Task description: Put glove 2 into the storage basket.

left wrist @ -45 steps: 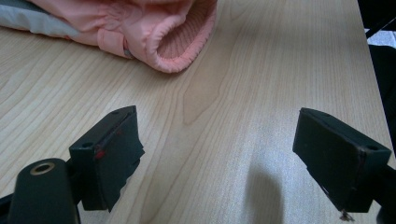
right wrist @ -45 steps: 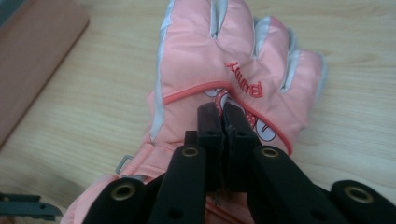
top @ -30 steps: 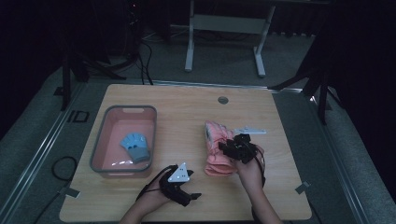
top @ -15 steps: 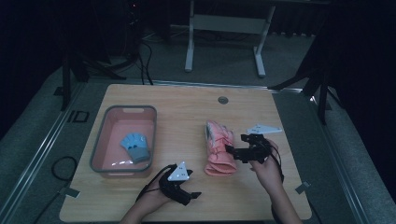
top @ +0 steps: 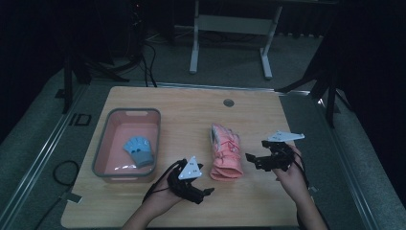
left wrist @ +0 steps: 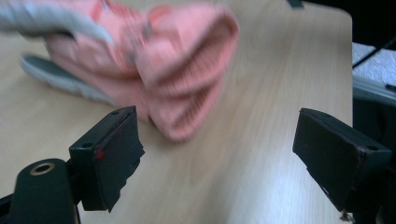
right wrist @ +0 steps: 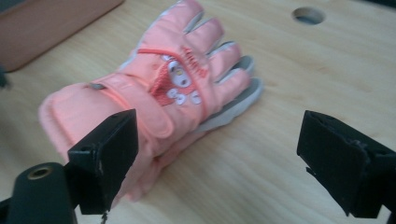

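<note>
A pair of pink gloves (top: 226,152) lies stacked on the wooden table, fingers pointing away from me. My right gripper (top: 253,161) hovers just right of the gloves, apart from them. Its jaws have just been opening and nothing sits between them. In the right gripper view the gloves (right wrist: 173,88) lie ahead of the wide jaws of the right gripper (right wrist: 219,158). My left gripper (top: 207,191) is open near the front edge, below and left of the glove cuffs. The left gripper view has the ribbed cuffs (left wrist: 187,70) beyond the spread jaws of the left gripper (left wrist: 219,158).
A pink bin with a grey rim (top: 125,112) stands at the left and holds a blue glove (top: 140,151). Its corner (right wrist: 46,23) appears in the right gripper view. A round cable hole (top: 228,102) sits near the table's far edge.
My right gripper has drawn back to the right, off the pink gloves, and its jaws have spread. The left gripper has lifted a little.
</note>
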### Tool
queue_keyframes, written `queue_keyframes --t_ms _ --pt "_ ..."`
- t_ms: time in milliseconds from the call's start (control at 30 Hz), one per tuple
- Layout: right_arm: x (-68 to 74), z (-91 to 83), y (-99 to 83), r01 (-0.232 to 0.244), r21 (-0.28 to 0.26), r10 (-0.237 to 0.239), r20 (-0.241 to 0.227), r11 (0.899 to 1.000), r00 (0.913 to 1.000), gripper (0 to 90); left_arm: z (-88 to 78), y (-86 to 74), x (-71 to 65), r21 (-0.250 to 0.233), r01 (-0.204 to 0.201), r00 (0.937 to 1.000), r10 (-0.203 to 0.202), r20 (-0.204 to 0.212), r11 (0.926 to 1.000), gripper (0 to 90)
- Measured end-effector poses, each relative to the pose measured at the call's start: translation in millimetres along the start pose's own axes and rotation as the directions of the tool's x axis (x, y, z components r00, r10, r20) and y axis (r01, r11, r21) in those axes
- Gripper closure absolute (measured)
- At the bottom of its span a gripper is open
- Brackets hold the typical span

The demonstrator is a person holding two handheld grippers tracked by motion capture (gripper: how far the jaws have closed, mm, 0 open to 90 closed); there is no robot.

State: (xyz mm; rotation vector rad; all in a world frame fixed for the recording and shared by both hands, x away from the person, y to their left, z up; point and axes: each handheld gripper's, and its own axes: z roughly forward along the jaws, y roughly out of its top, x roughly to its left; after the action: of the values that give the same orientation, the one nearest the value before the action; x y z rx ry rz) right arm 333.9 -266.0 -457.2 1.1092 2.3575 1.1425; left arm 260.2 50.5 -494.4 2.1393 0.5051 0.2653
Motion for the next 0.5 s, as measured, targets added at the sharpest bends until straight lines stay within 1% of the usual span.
queue_keyframes --t_ms 33,67,100,133,167,200,233,267,300,333,367,400,433,467,500 --pt "0.0 0.0 0.0 0.000 0.000 0.000 0.000 1.000 1.0000 11.6 -1.4 5.8 1.7 -0.005 -0.002 1.0000 0.002 -0.007 1.0000 15.0" --pt "0.8 1.2 1.2 -0.030 -0.015 0.029 -0.009 0.999 0.9995 11.5 -3.0 17.6 6.6 -0.028 0.007 0.9998 -0.007 -0.019 0.9996 15.1" --pt "0.8 1.2 1.2 -0.030 -0.015 0.029 -0.009 0.999 0.9995 11.5 -3.0 17.6 6.6 -0.028 0.007 0.9998 -0.007 -0.019 0.9996 15.1" --pt "1.5 1.7 1.9 -0.027 -0.019 0.026 -0.023 0.999 0.9994 10.5 -3.5 25.1 10.8 -0.040 0.010 0.9998 -0.011 -0.014 0.9991 15.1" --pt "3.1 3.6 4.7 -0.046 -0.033 0.045 -0.052 0.998 0.9976 10.5 -2.9 30.8 14.6 -0.046 0.013 0.9997 -0.014 -0.018 0.9988 15.1" --pt "3.1 3.6 4.7 -0.046 -0.033 0.045 -0.052 0.998 0.9976 10.5 -2.2 34.9 17.2 -0.050 0.011 0.9995 -0.012 -0.029 0.9987 15.1" --pt "4.6 6.7 6.8 -0.044 -0.033 0.043 -0.031 0.998 0.9986 12.1 -0.8 40.0 21.1 -0.052 0.011 0.9994 -0.013 -0.033 0.9986 15.1" --pt "4.6 6.7 6.8 -0.044 -0.033 0.043 -0.031 0.998 0.9986 12.1 1.6 44.5 25.6 -0.046 0.019 0.9992 -0.021 -0.033 0.9988 15.1" --pt "4.8 8.6 7.9 -0.047 -0.028 0.046 -0.022 0.999 0.9987 15.7 4.8 48.4 29.5 -0.040 0.033 0.9984 -0.035 -0.044 0.9986 15.1" --pt "4.8 8.6 7.9 -0.047 -0.028 0.046 -0.022 0.999 0.9987 15.7 4.8 48.4 29.5 -0.040 0.033 0.9984 -0.035 -0.044 0.9986 15.1" --pt "3.7 15.1 10.9 -0.051 -0.007 0.051 -0.006 0.999 0.9987 37.7 16.3 56.9 40.4 -0.014 0.053 0.9968 -0.053 -0.060 0.9985 15.1" --pt "3.8 17.7 11.8 -0.053 -0.006 0.053 -0.010 0.999 0.9986 43.0 20.7 59.0 43.6 -0.002 0.056 0.9966 -0.056 -0.060 0.9984 15.8" --pt "4.0 20.4 12.6 -0.061 -0.011 0.061 -0.013 0.998 0.9980 46.5 25.2 61.2 46.2 0.010 0.059 0.9954 -0.058 -0.076 0.9982 16.4" --pt "4.5 23.7 13.6 -0.064 -0.008 0.064 -0.015 0.998 0.9978 49.2 29.6 63.1 48.9 0.021 0.061 0.9948 -0.060 -0.083 0.9979 16.7" --pt "4.5 23.7 13.6 -0.064 -0.008 0.064 -0.015 0.998 0.9978 49.2 29.6 63.1 48.9 0.021 0.061 0.9948 -0.060 -0.083 0.9979 22.1"
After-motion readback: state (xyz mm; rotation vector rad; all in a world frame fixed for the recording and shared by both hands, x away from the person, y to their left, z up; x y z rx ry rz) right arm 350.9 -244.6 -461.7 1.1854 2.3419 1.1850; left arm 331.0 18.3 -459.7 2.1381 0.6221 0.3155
